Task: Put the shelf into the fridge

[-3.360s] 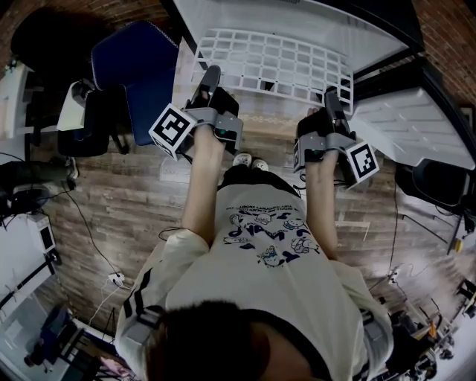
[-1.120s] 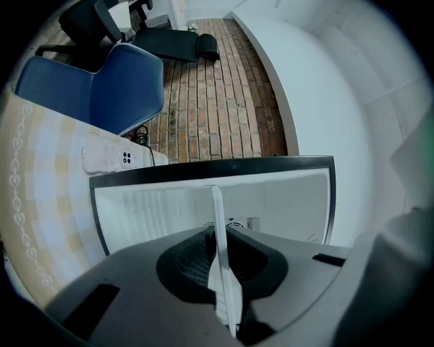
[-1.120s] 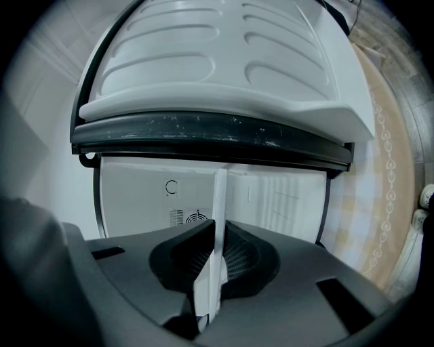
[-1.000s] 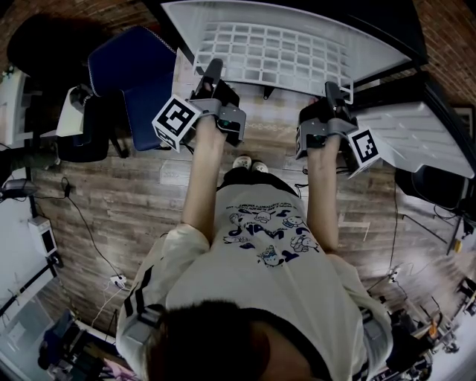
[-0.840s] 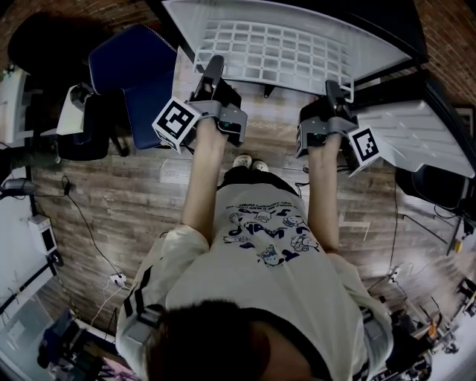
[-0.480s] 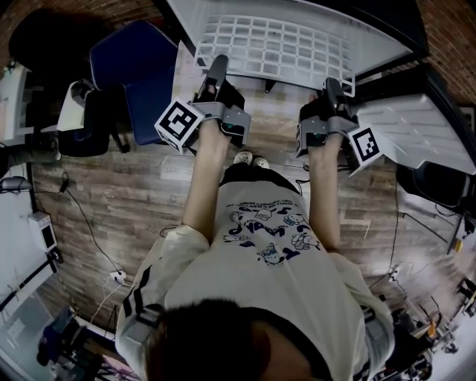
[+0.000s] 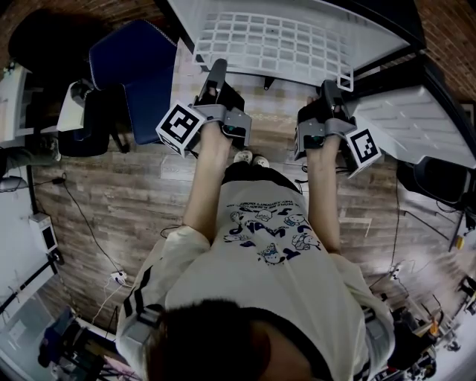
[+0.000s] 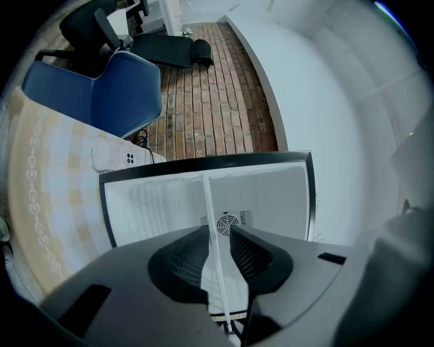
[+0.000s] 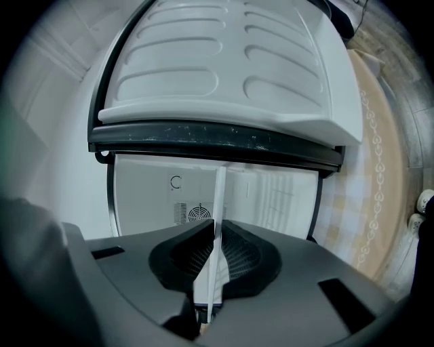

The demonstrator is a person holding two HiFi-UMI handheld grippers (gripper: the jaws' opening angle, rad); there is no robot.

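Observation:
The white grid shelf (image 7: 275, 41) lies flat in the open fridge (image 7: 387, 22), its front edge toward me. My left gripper (image 7: 218, 68) is at the left part of that edge. In the left gripper view the shelf (image 8: 209, 196) shows edge-on as a thin white line between the jaws of the left gripper (image 8: 218, 237). There is a gap on each side, so it is open; its jaws have just been closing. My right gripper (image 7: 328, 88) is at the right part of the edge. In its own view the right gripper (image 9: 215, 234) is shut on the shelf (image 9: 218, 193).
The fridge door (image 7: 416, 123) stands open on the right, its white inner side (image 9: 230, 74) close to the right gripper. A blue chair (image 7: 137, 71) stands left of the fridge. A power strip (image 8: 115, 157) lies on a patterned mat (image 8: 41, 203). Cables run over the wooden floor (image 7: 111, 201).
The shelf has slid a little deeper into the fridge and both grippers followed it. The left gripper has shifted slightly right along the front edge.

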